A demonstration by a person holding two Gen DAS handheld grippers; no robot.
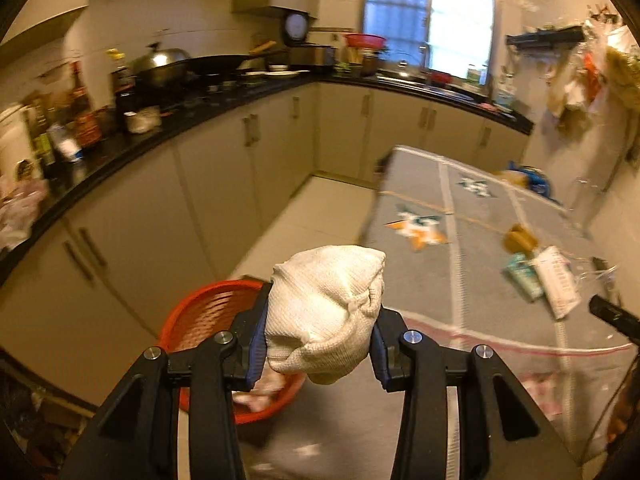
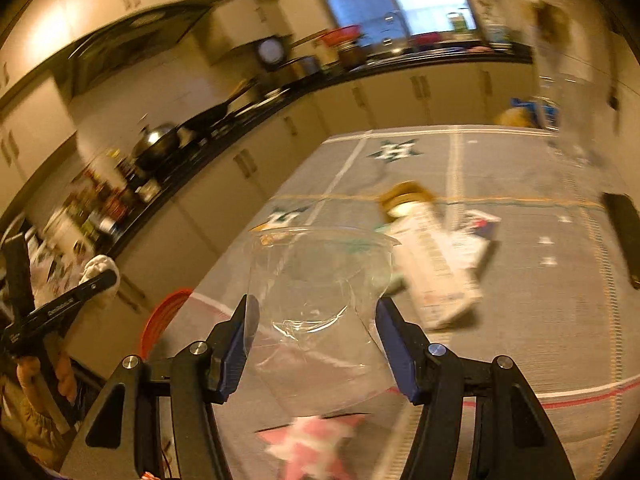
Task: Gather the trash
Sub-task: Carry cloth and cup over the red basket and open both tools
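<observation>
tabletop [image 1: 472, 288]: grey patterned cloth, carton [image 2: 436, 264] and wrappers lying on it | red basket [image 1: 208, 308]: below tabletop edge, under left tool | right tool [image 2: 312, 344]: pinching clear plastic cup [image 2: 320, 292] above tabletop | left tool [image 1: 320, 344]: pinching balled white cloth [image 1: 324, 308] over basket

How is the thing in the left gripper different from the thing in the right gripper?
The left gripper holds a white cloth wad; the right gripper holds a clear plastic cup. The wad is opaque and soft-looking; the cup is see-through and looks rigid. Both are clamped between blue pads.
</observation>
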